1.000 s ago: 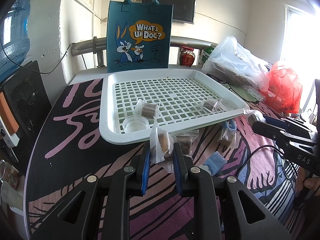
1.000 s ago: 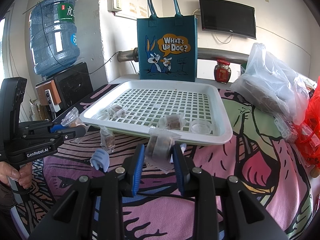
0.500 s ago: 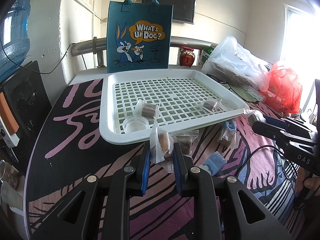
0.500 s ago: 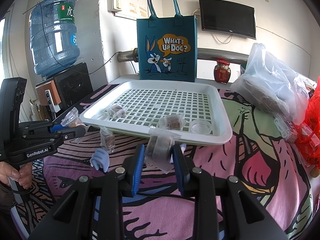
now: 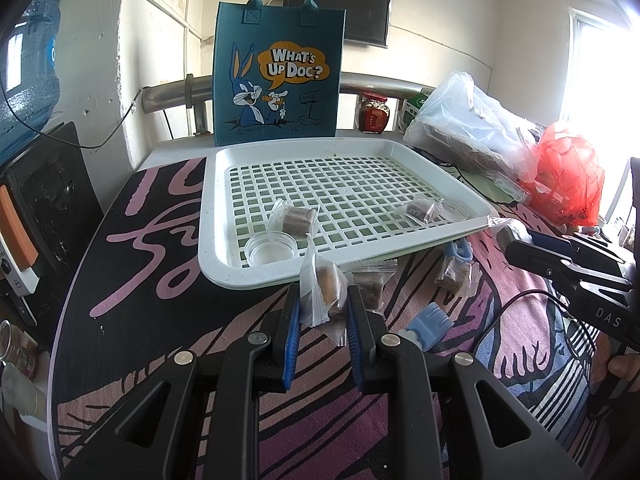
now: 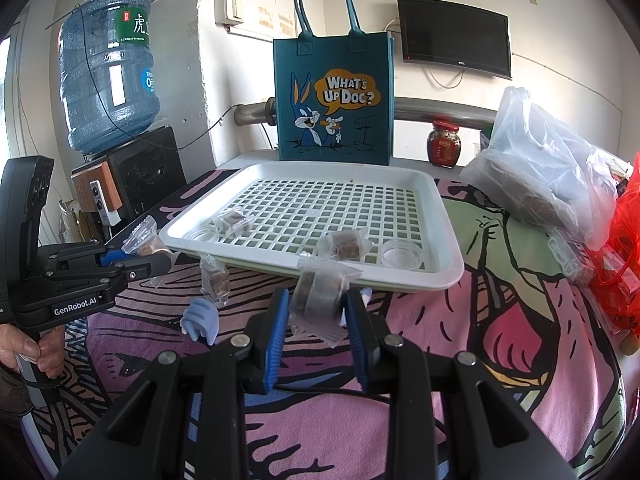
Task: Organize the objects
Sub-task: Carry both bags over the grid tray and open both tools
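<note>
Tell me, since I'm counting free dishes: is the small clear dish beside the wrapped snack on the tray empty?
Empty, it seems: the clear dish shows only its bare bottom; the wrapped snack lies beside it on the tray.

Blue cartoon tote bag [image 6: 332, 98]; wall television [image 6: 454, 36]; water jug [image 6: 106, 80]

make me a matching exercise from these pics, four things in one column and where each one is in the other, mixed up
Things:
1. tote bag
2. red-lidded jar
3. clear round dish
4. water jug

Places:
a. inside the white tray
b. on the black cabinet
c. standing just behind the tray
d. beside the clear plastic bag

Pairs: 1-c, 2-d, 3-a, 4-b
</note>
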`<state>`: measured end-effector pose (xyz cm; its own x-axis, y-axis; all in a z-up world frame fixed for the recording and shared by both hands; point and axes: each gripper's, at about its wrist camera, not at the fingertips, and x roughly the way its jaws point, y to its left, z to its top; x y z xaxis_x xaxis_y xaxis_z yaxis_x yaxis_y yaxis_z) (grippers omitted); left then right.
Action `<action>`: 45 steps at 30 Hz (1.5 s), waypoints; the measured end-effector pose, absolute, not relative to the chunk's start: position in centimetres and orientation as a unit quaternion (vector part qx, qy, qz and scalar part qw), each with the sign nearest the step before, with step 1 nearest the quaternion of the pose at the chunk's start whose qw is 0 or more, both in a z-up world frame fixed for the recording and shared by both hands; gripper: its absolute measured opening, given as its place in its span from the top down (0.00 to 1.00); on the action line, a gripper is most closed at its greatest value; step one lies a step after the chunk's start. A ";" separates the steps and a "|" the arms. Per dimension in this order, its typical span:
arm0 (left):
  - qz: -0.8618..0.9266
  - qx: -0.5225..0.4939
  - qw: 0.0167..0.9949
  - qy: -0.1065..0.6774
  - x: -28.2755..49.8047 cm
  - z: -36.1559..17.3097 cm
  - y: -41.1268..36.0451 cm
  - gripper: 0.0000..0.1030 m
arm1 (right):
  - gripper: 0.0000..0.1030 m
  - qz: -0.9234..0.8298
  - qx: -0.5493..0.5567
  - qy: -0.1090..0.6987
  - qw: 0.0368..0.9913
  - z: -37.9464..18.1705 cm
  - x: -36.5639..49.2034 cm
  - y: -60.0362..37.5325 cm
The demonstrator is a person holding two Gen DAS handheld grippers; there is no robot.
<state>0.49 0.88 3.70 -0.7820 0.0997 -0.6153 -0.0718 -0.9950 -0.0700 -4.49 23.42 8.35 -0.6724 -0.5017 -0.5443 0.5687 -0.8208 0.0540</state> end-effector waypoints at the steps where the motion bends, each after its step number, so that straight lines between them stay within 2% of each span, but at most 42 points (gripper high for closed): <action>1: 0.944 -0.328 0.045 -0.021 0.5 3.7 0.9 0.81 | 0.73 -0.912 0.279 0.060 0.293 8.3 -4.5 23.4; 10: 0.936 -0.344 0.054 -0.038 -0.2 3.9 -0.1 0.81 | 0.73 -0.903 0.300 0.035 0.307 8.7 -5.6 24.0; 20: 0.933 -0.351 0.038 -0.063 -7.5 7.3 -3.6 0.81 | 0.73 -0.900 0.294 -0.012 0.322 14.5 -12.6 25.2; 24: 0.923 -0.379 0.021 -0.061 -11.1 5.9 -3.9 0.81 | 0.73 -0.884 0.343 -0.024 0.318 13.3 -16.9 23.7; 33: 0.899 -0.425 0.012 -0.100 -15.5 3.1 -4.8 0.80 | 0.72 -0.863 0.431 0.023 0.264 7.4 -22.1 20.1; 35: 0.893 -0.434 0.018 -0.116 -15.8 2.5 -4.9 0.76 | 0.70 -0.861 0.439 0.020 0.257 6.9 -22.6 20.1; 37: 0.894 -0.430 0.023 -0.124 -15.7 2.9 -5.1 0.55 | 0.69 -0.860 0.447 0.015 0.246 6.7 -22.9 20.3; 41: 0.918 -0.370 0.033 -0.141 -13.4 6.5 -5.8 0.37 | 0.65 -0.872 0.417 0.003 0.256 9.1 -21.5 21.4; 43: 0.933 -0.329 0.031 -0.145 -11.5 8.8 -6.1 0.20 | 0.64 -0.885 0.379 -0.001 0.271 11.6 -19.6 22.4; 45: 0.949 -0.283 0.026 -0.140 -9.1 11.0 -6.1 0.13 | 0.57 -0.902 0.330 -0.001 0.278 14.3 -17.1 23.8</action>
<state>-9.08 -6.12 11.03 -0.8387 0.1276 -0.5295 0.0308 -0.9595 -0.2800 -17.07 23.85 14.34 -0.6279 -0.5013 -0.5954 0.5001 -0.8460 0.1849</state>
